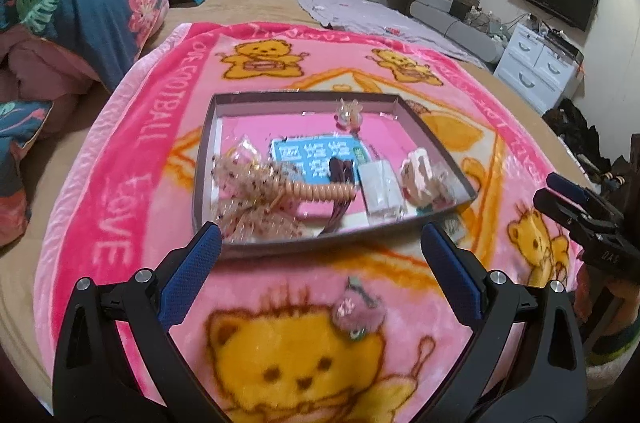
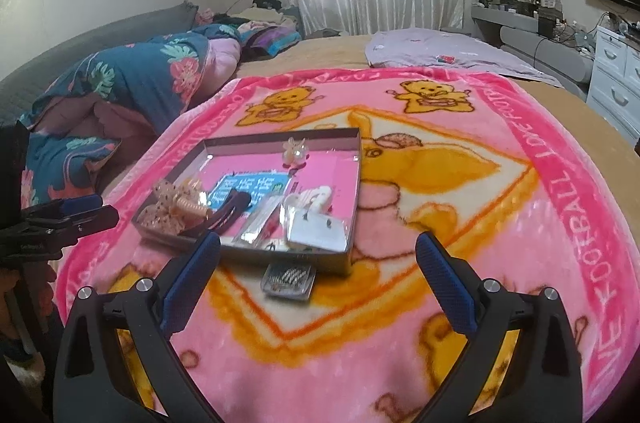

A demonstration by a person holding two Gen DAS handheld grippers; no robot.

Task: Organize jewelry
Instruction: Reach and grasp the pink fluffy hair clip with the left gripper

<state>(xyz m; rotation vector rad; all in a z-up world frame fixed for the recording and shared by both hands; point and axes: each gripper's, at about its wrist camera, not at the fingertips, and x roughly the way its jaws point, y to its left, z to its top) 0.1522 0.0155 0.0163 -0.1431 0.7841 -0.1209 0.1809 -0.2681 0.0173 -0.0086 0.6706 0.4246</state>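
A: Two sets of tongs hung over the bed (image 2: 400,43), both spread wide with nothing between them. The left tongs (image 1: 320,251) sat just short of the tray's near rim; the right tongs (image 2: 318,263) hovered over the pink bear blanket (image 2: 520,223) on the tray's other side.

B: Where was the jewelry?

A: Mostly inside the shallow grey tray (image 1: 208,127), which lay flat on the blanket. A beige bow with a coiled hair tie (image 1: 264,191) filled its near-left corner, a white packet (image 1: 380,191) and a pale clip (image 1: 418,175) lay toward the right, and a small clear charm (image 1: 350,117) stood by the far wall. Two pieces were outside: a fuzzy pink hair clip (image 1: 358,311) on the blanket between the left fingers, and a small clear packet (image 2: 288,279) touching the tray's near edge, in the right view.

B: What could have gone wrong from there?

A: My guess: the blanket was plush and soft, so fingers closing on the flat packet might have pinched pile along with it, or slid it under the tray rim. The fuzzy clip looked light, and a low approach could have nudged it away. The tray was crowded near the front, so a careless drop might have tangled in the bow. The two tools were near each other, and reaching together risked a knock.
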